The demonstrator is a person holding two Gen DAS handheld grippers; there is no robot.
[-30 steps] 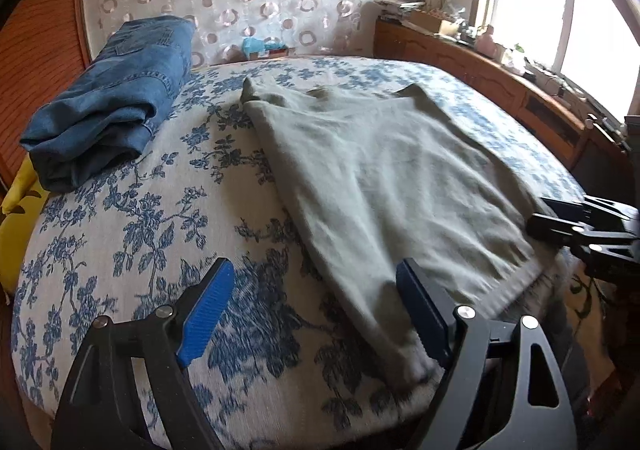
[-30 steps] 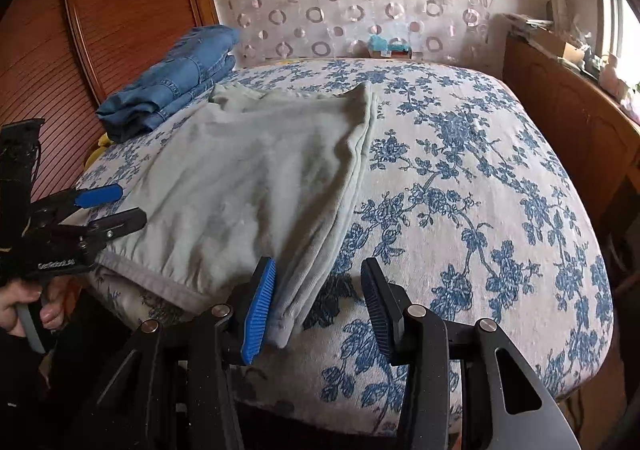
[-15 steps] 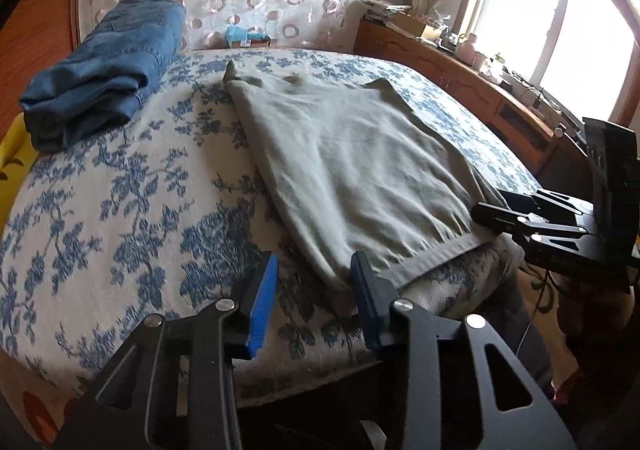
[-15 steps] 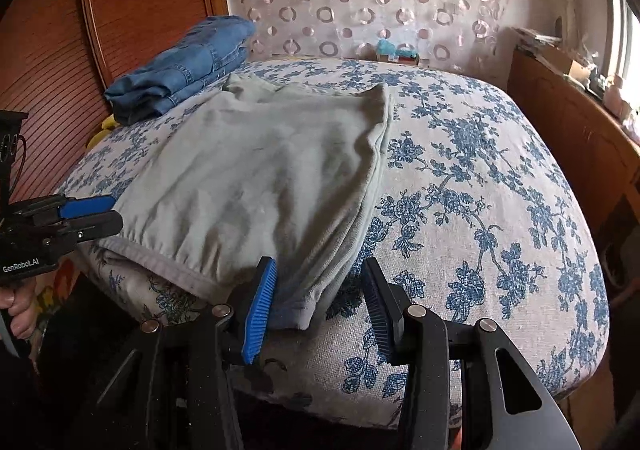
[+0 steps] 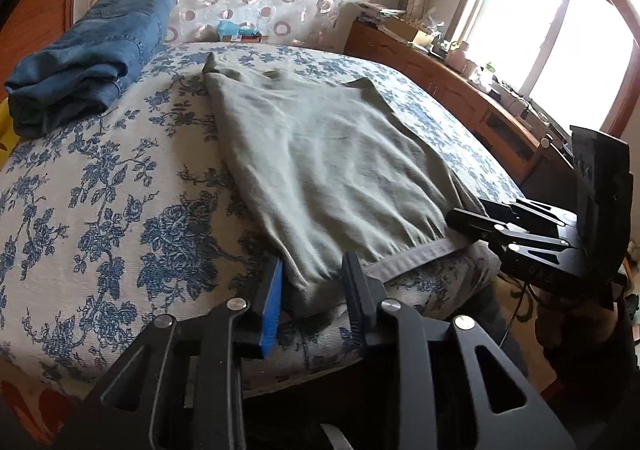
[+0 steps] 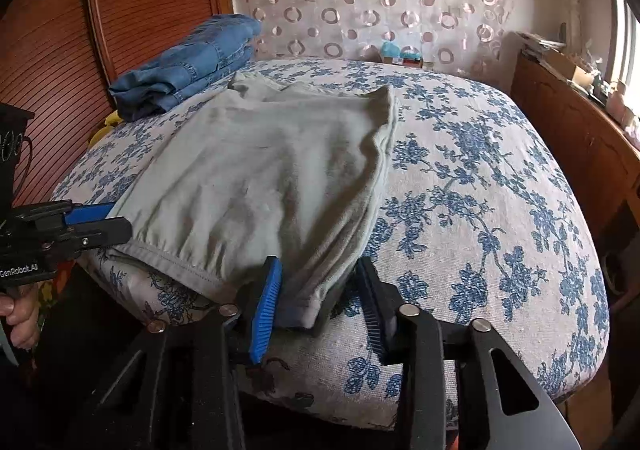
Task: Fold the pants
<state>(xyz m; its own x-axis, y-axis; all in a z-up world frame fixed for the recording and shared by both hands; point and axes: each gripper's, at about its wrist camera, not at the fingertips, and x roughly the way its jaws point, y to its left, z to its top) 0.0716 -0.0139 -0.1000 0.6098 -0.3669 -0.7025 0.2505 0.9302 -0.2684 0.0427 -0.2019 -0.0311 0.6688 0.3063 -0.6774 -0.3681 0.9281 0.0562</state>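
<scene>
As tongs (image 5: 312,290) narrowed, pants (image 5: 328,166) corner bracketed

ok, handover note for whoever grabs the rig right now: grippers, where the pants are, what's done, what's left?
Left gripper: open, fingers straddling the near left corner of the grey-green cotton pants, not closed on it.
Right gripper: open, fingers either side of the near right corner, not clamped.
Pants: lying flat on the blue floral bedspread, waistband at the near edge, apparently already doubled over, with layered edges along the right side.
Folded blue denim jeans sit at the far left, apart from the pants.
Left to do: close both grippers on the corners, carry the near edge toward the far end, flatten.
</scene>
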